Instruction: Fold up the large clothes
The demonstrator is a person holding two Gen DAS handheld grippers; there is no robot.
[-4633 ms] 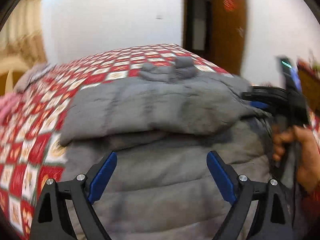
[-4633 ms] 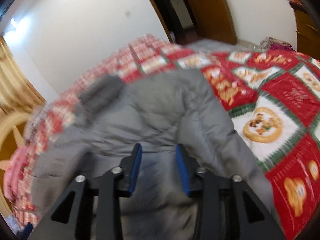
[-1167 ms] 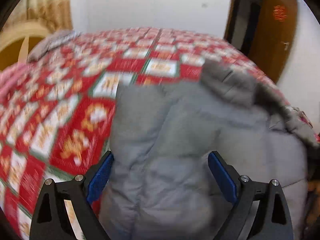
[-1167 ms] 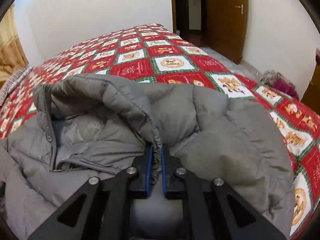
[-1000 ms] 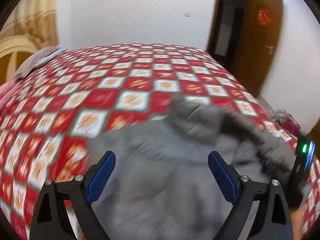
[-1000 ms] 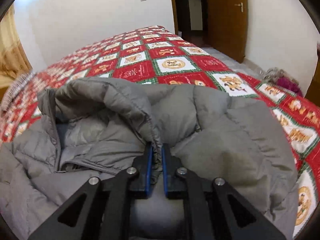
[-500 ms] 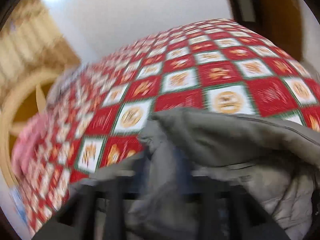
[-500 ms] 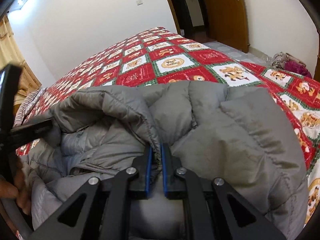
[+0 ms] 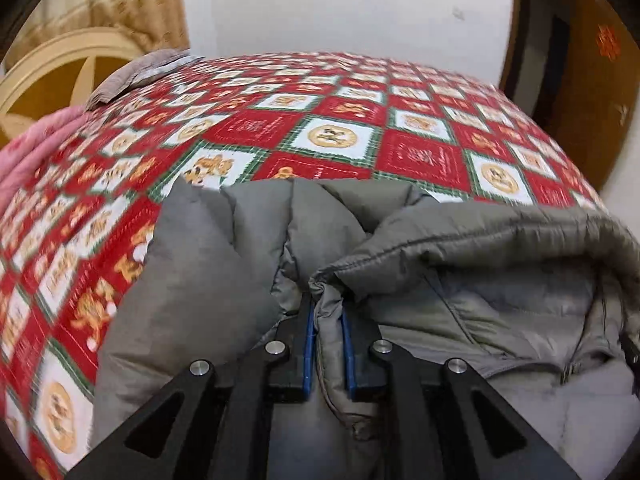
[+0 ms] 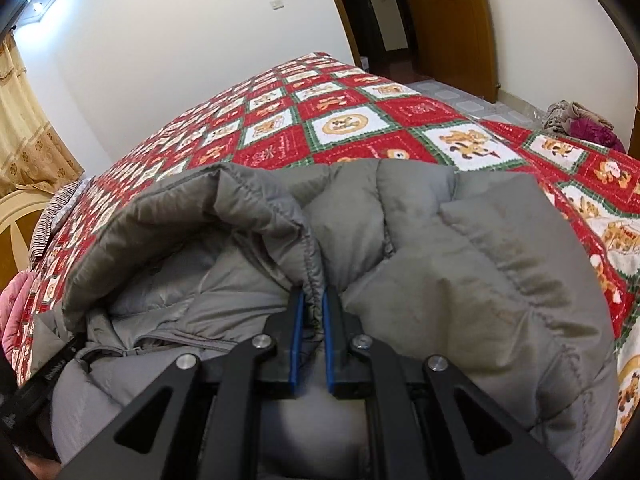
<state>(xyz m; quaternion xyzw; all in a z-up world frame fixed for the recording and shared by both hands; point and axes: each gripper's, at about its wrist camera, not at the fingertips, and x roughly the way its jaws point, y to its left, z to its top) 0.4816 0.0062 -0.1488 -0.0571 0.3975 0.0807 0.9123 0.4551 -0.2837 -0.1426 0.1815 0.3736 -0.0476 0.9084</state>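
One bed fills the room, spread with a red, white and green patchwork quilt of cartoon squares. On it, at the near edge, lies one large grey padded jacket, puffy and quilted, its hood rim curled over and its paler lining open to view between the two tools. One brown wooden door stands beyond the far corner of the bed, beside a dark doorway; one gold curtain hangs at the opposite side, above a curved cream headboard. One small heap of clothes, tan and magenta, sits on the floor by the wall. A pink cover and a grey striped cloth lie at the head end. Two handheld grippers work the jacket. The left gripper has its blue pads drawn close, pinching a gathered stitched edge of the jacket. The right gripper likewise clamps a seamed fold of the same rim between its blue pads. Part of the left tool shows at the lower left of the right wrist view.
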